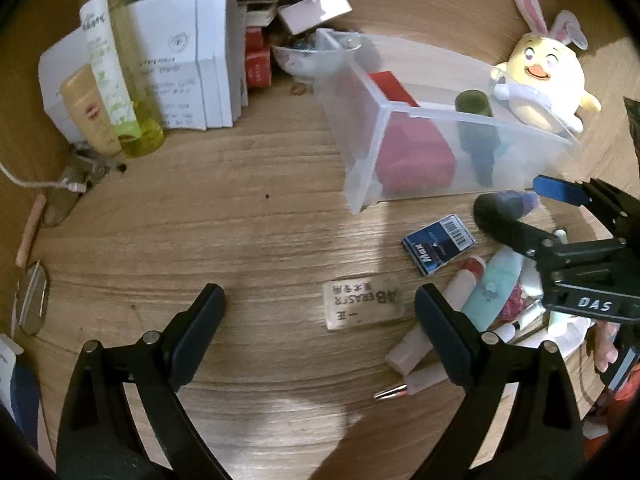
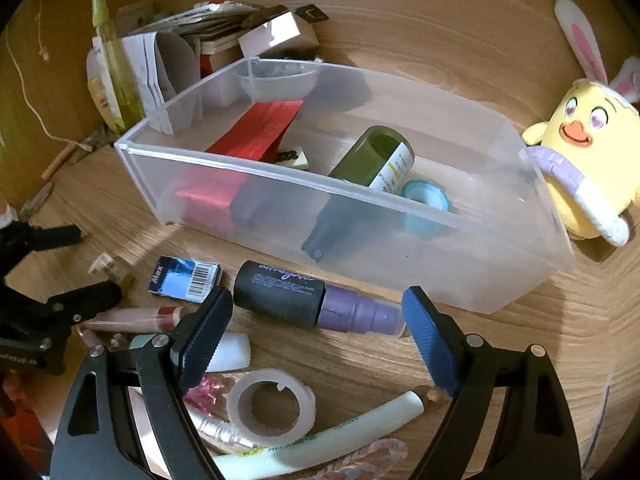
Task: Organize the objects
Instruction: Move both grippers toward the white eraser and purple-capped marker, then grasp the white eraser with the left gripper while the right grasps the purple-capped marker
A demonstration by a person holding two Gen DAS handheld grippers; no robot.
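Tape roll [image 2: 272, 406] lying nearest, under right gripper [image 2: 316, 334], whose jaws are standing wide and empty over the black-and-purple spray bottle [image 2: 312, 300] resting just before the clear plastic bin [image 2: 520, 276]. Left gripper [image 1: 320, 320] hovering, jaws wide, empty, above the eraser [image 1: 363, 305] on the wooden table [image 1: 248, 240].

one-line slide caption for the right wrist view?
Open right gripper poised over a black-and-purple spray bottle lying beside the clear bin on a cluttered wooden desk.

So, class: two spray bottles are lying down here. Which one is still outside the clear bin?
The black bottle with the purple nozzle, lying on the table before the clear bin. The green bottle already lies inside the bin.
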